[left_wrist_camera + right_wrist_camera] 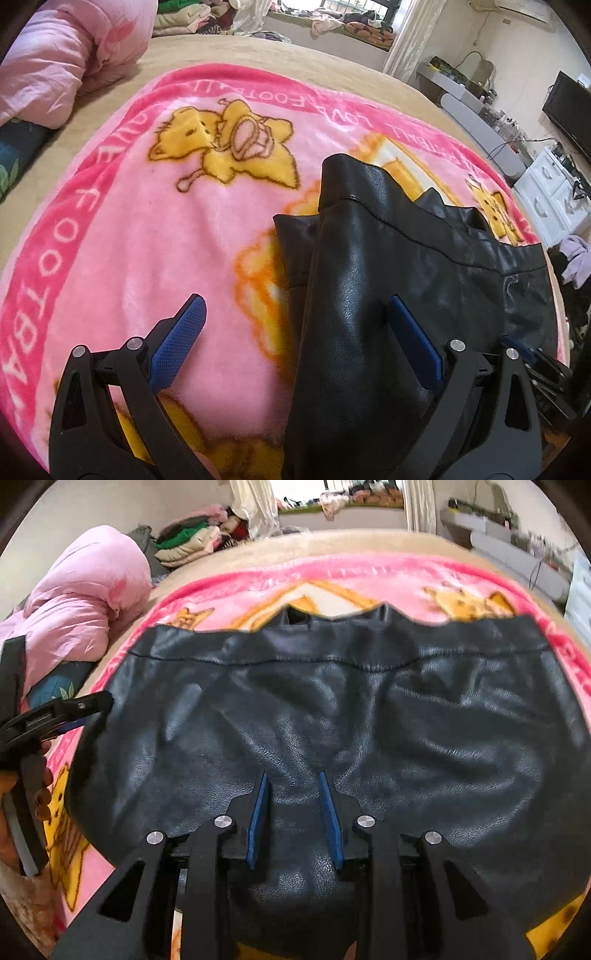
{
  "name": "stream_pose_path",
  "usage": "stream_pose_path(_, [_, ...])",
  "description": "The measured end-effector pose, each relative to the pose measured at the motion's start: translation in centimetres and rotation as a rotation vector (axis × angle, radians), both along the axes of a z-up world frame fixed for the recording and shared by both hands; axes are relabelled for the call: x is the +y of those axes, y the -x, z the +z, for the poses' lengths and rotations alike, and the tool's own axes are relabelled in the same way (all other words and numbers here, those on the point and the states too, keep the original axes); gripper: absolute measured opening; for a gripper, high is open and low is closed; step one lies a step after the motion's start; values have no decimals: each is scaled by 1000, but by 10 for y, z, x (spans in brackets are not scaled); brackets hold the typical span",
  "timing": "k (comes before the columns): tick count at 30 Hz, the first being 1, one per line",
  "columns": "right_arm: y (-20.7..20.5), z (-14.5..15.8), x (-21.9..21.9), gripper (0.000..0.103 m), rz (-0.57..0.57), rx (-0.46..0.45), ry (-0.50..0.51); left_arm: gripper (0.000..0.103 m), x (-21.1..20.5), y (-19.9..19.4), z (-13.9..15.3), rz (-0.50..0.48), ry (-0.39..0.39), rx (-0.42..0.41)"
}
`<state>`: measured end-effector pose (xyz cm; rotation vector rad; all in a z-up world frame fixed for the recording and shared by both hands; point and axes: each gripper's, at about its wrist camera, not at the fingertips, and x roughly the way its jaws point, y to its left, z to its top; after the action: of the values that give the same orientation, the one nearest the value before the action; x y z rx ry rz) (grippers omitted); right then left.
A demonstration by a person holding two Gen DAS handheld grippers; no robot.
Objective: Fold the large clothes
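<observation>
The right gripper [293, 786] hangs closest in its own view, its two blue pads [258, 812] a narrow gap apart with black leather showing between them. They sit low over the black leather garment [332, 709], near its nearer edge, and whether they touch the leather cannot be told. The garment lies spread flat on the pink blanket [229, 587], its stitched band on the side away from the gripper.

In the left wrist view the left gripper [295, 317] stands spread wide. The garment's near side edge lies between its fingers: one blue pad [181, 332] hovers over bare pink blanket [147, 229] beside the garment [369, 266], the other rests against the leather's top surface. Nothing is pinched.

Beyond the garment, a pink padded quilt [55, 62] is bunched at the blanket's far left corner.
</observation>
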<state>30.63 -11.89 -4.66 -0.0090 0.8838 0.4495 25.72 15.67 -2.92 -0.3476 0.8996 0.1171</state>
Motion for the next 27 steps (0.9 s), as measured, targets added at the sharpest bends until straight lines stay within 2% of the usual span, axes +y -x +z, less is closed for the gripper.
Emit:
stream_pose_path(2, [25, 19, 16, 59, 95, -99, -8, 92, 5, -1, -1, -3, 30, 4])
stream_pose_path(6, [73, 29, 67, 78, 313, -237, 94, 92, 17, -5, -2, -1, 69, 13])
stream_pose_path(8, [98, 18, 102, 81, 437, -294, 186, 92, 21, -9, -4, -13, 86, 28])
stream_pose_path(10, [110, 5, 124, 85, 492, -323, 271, 92, 23, -13, -7, -30, 92, 58])
stream_pose_path(11, [116, -7, 140, 86, 520, -343, 352, 92, 22, -14, -8, -36, 88, 72])
stream_pose_path(14, [127, -28, 164, 86, 562, -396, 489, 92, 21, -15, -9, -48, 88, 76])
stream_pose_path(16, [128, -38, 177, 86, 546, -445, 562, 92, 19, -16, -10, -61, 99, 82])
stream_pose_path(19, [118, -42, 186, 85, 501, -479, 588, 92, 19, -16, -12, -63, 104, 85])
stream_pose_path(22, [114, -44, 190, 81, 509, -503, 609, 92, 20, -16, -15, -60, 130, 95])
stream_pose_path(27, [135, -35, 183, 45, 537, -601, 608, 92, 21, -17, -17, -59, 142, 103])
